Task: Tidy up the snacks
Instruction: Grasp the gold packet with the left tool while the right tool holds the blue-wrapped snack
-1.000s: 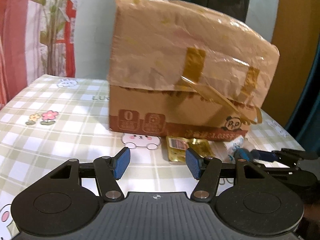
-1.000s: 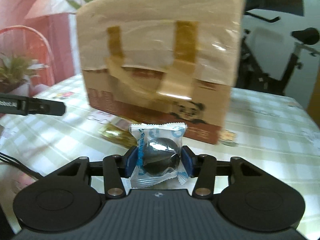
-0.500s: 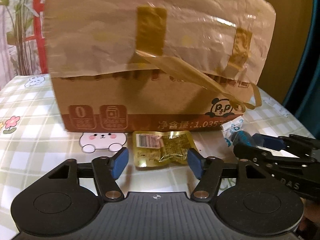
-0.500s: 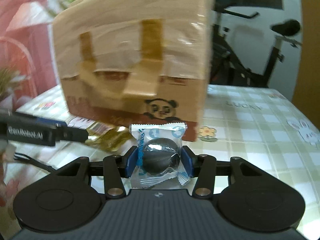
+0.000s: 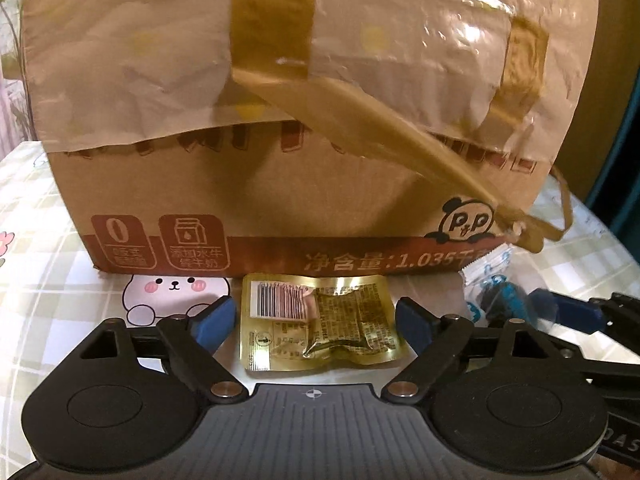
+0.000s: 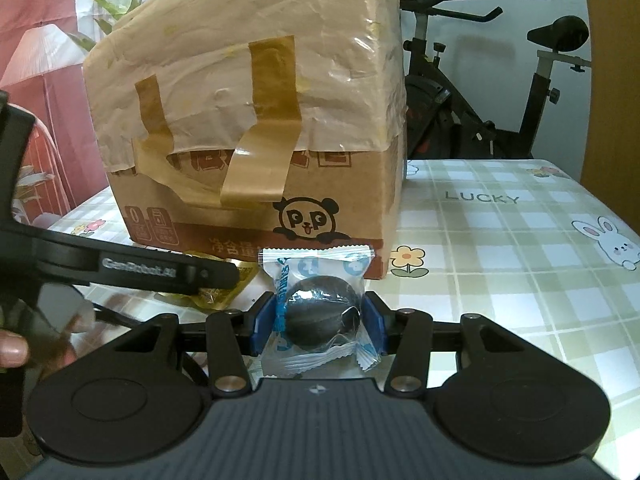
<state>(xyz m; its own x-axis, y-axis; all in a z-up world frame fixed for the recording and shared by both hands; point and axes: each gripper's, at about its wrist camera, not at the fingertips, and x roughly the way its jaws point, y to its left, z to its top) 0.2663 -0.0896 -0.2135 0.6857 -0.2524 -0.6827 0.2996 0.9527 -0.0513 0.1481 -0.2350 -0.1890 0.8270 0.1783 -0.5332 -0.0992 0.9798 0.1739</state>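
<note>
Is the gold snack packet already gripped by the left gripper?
No, the gold packet lies flat on the table between the left gripper's open pads, which do not touch it.

The cardboard box [image 5: 280, 184] carries a panda logo reading "P&P", a large "0" icon and "净含量:1.035". The checked tablecloth [image 6: 500, 240] reads "LUCKY". The left gripper [image 6: 120, 270] arm reads "GenRobot.AI". The gold snack packet [image 5: 320, 320] bears a barcode.
</note>
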